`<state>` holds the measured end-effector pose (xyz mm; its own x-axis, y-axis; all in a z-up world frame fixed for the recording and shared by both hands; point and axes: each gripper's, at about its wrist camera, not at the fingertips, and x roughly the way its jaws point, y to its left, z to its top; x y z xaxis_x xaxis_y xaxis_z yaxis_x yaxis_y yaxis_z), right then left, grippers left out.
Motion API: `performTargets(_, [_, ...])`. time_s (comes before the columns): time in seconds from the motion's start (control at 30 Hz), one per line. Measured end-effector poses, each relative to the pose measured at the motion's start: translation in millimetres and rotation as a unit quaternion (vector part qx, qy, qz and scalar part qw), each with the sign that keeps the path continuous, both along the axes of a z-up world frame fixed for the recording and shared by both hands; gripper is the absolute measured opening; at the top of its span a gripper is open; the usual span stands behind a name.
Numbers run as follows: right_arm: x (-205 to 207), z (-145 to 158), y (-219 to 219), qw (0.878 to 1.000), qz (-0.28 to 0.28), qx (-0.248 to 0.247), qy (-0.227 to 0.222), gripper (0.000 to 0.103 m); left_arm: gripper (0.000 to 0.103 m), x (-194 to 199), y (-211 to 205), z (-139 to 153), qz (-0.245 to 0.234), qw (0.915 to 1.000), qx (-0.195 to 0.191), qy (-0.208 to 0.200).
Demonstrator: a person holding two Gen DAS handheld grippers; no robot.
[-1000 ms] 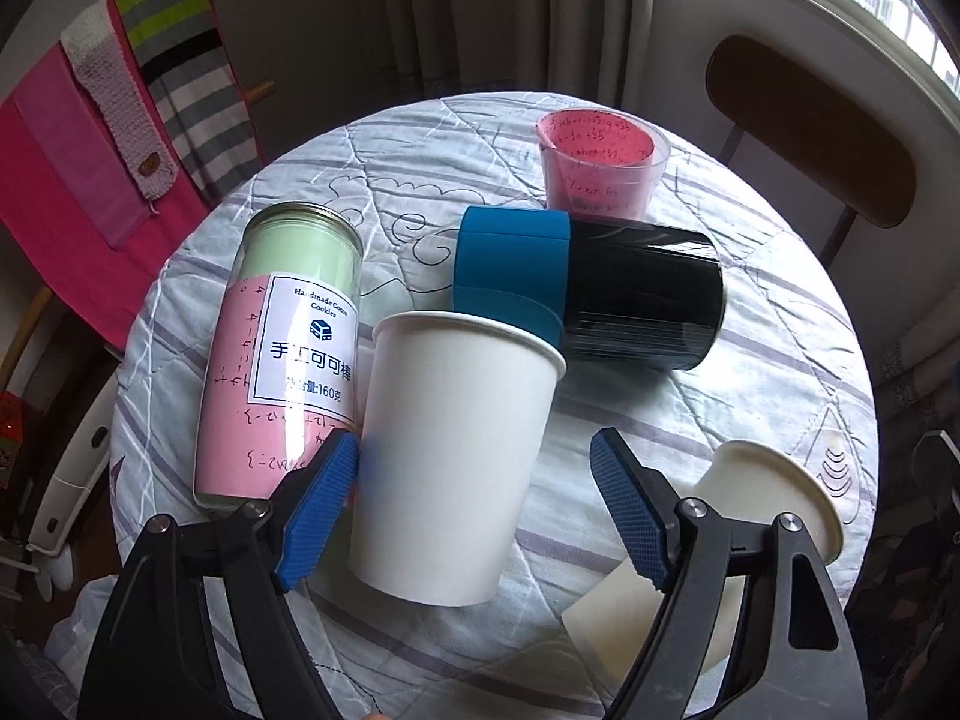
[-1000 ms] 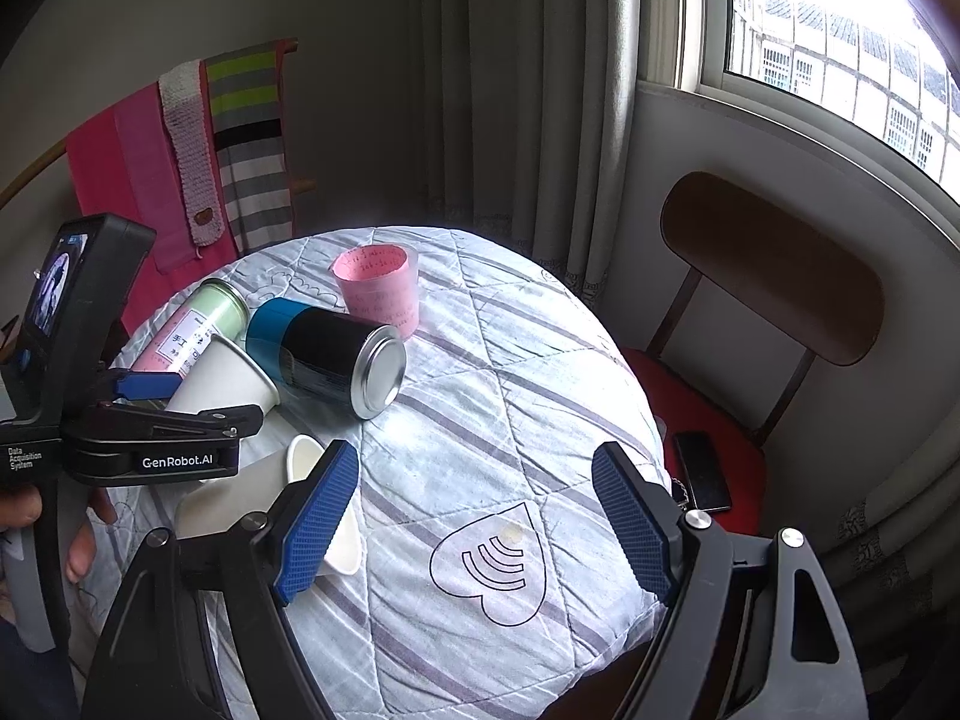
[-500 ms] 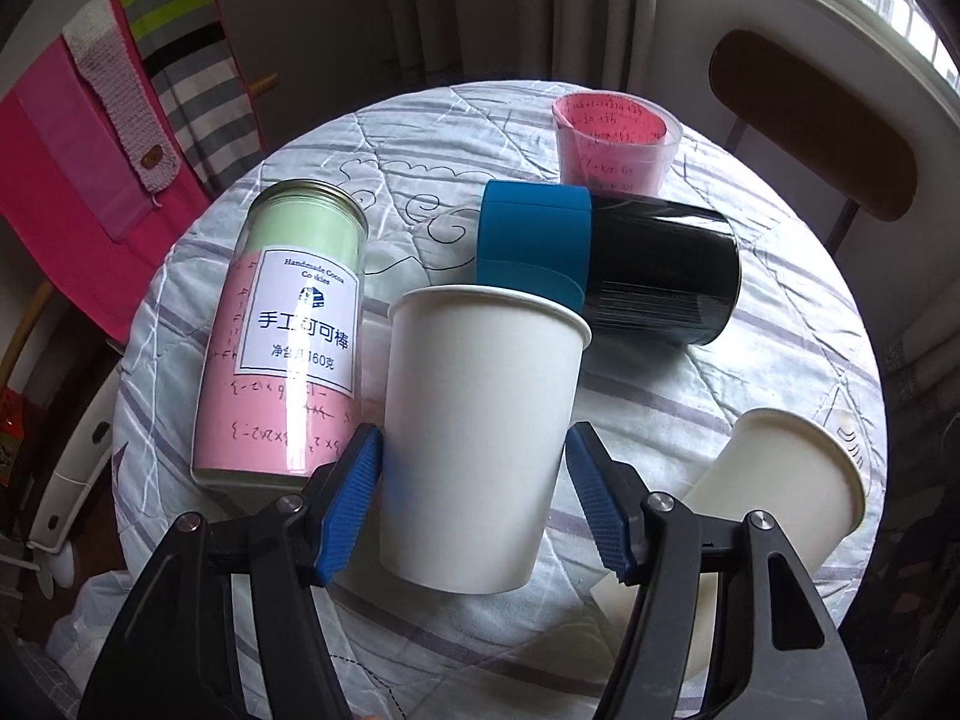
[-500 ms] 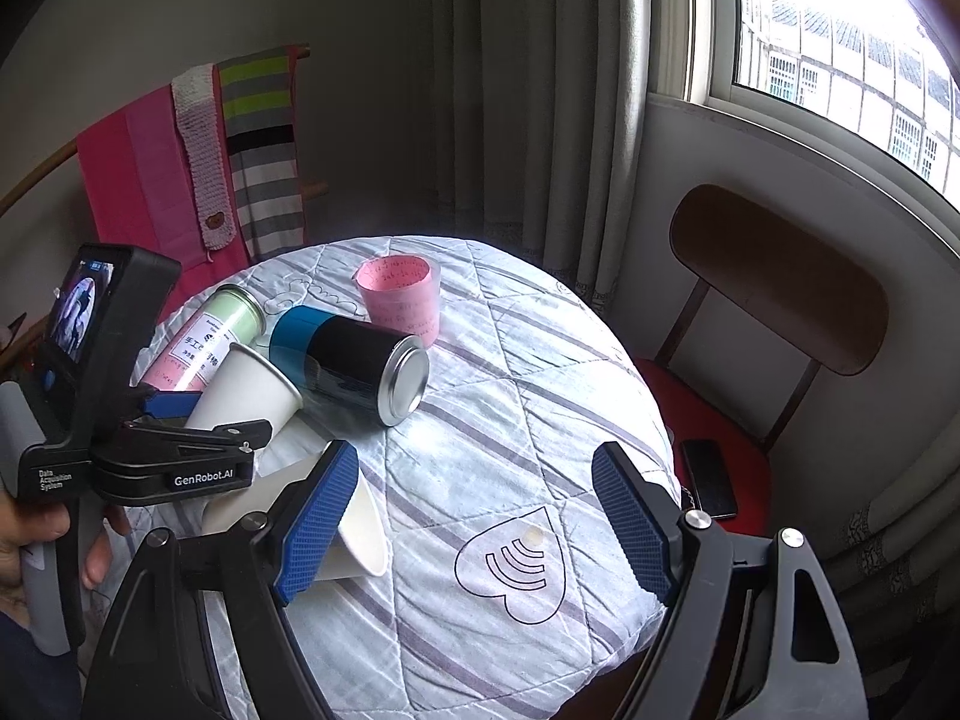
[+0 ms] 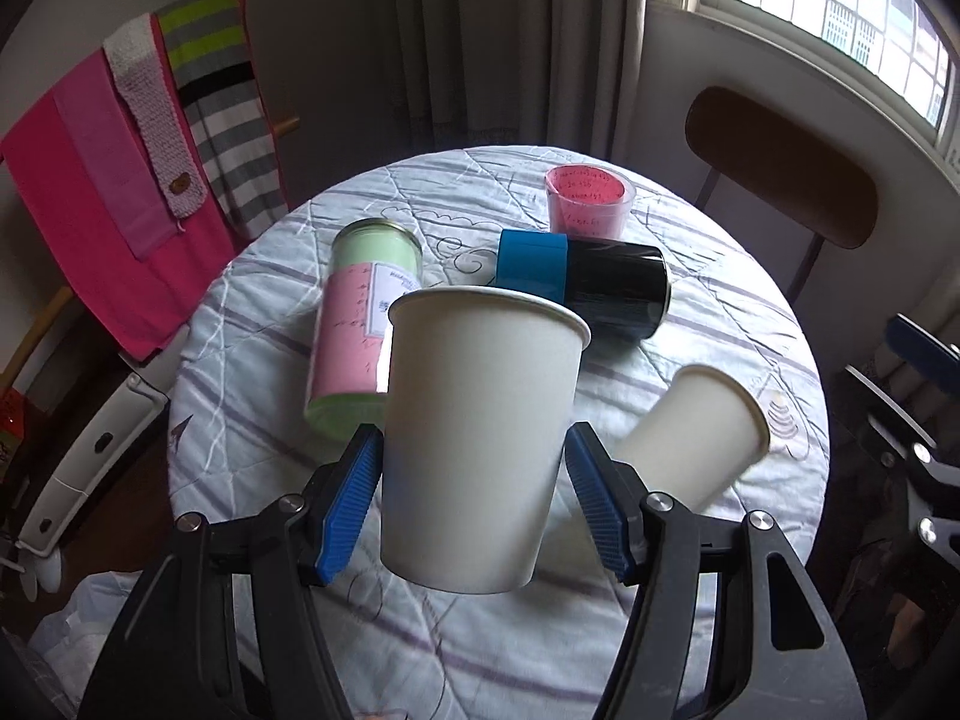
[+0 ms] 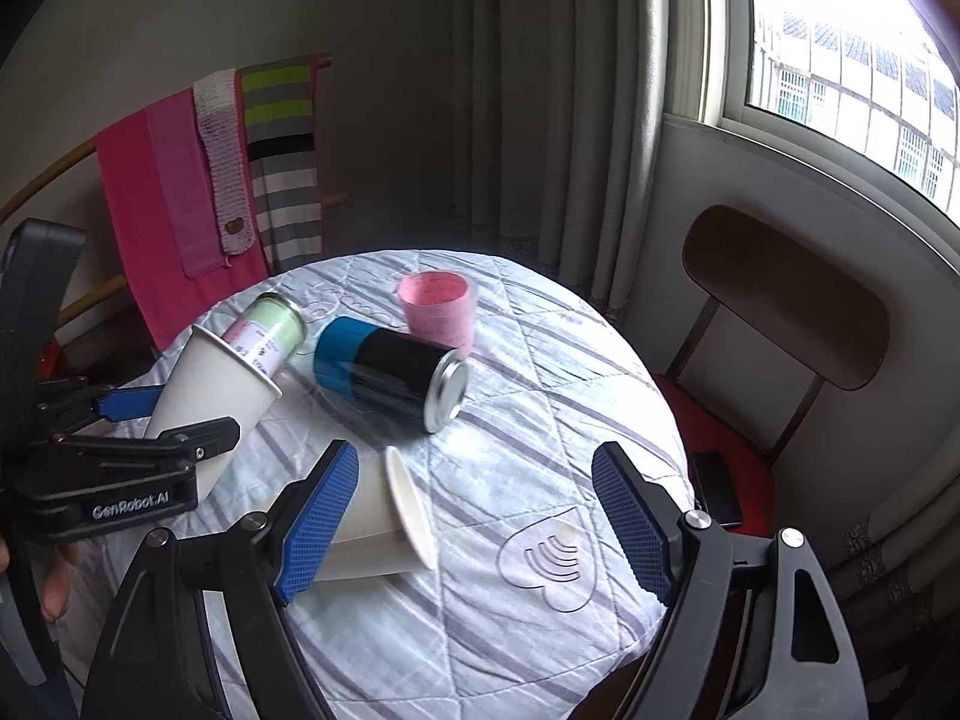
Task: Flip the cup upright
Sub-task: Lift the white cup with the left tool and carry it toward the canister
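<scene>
White paper cup point(image 5: 480, 450) fills the left wrist view, clamped between the blue pads point(image 5: 351, 510) of the left tongs point(image 5: 474, 507), rim pointing up and away, base nearest the camera and lifted off the quilted counter point(image 5: 750, 312). Behind it a pink-and-green jar point(image 5: 354, 330) lies on its side, and just beside that a blue-and-black can point(image 5: 588, 288) lies too, with a pink cup point(image 5: 588, 201) upright at the far edge. To the right a second paper cup point(image 5: 696, 438) lies tipped over on the cloth. Over to the right wrist view: the right tongs point(image 6: 474, 531) hang wide open above the counter point(image 6: 540, 630), gripping nothing. That fallen second paper cup point(image 6: 384, 528) lies just by the left pad, mouth facing right. At left, the left tongs point(image 6: 162, 420) hold the white paper cup point(image 6: 210, 396) tilted, rim near the jar point(image 6: 267, 330). The can point(image 6: 390, 378) and pink cup point(image 6: 438, 312) sit beyond, with a wooden chair point(image 6: 786, 312) at right.
</scene>
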<state>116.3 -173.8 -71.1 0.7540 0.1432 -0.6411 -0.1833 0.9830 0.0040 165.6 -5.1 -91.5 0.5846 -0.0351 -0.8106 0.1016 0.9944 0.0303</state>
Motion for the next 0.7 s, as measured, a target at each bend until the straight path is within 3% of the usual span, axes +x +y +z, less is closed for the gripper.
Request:
performTargets(0.37, [-15.8, -6.9, 36.6, 1.000, 0.022, -0.001, 0.015, 0.082, 0.064, -51.8, 39.9, -9.2, 0.019, 0.9997, -0.016, -0.007])
performTargets(0.7, [-17.1, -23.7, 58.4, 0.999, 0.021, -0.016, 0.043, 0.082, 0.065, -51.7, 53.4, -38.9, 0.015, 0.9992, -0.033, 0.017])
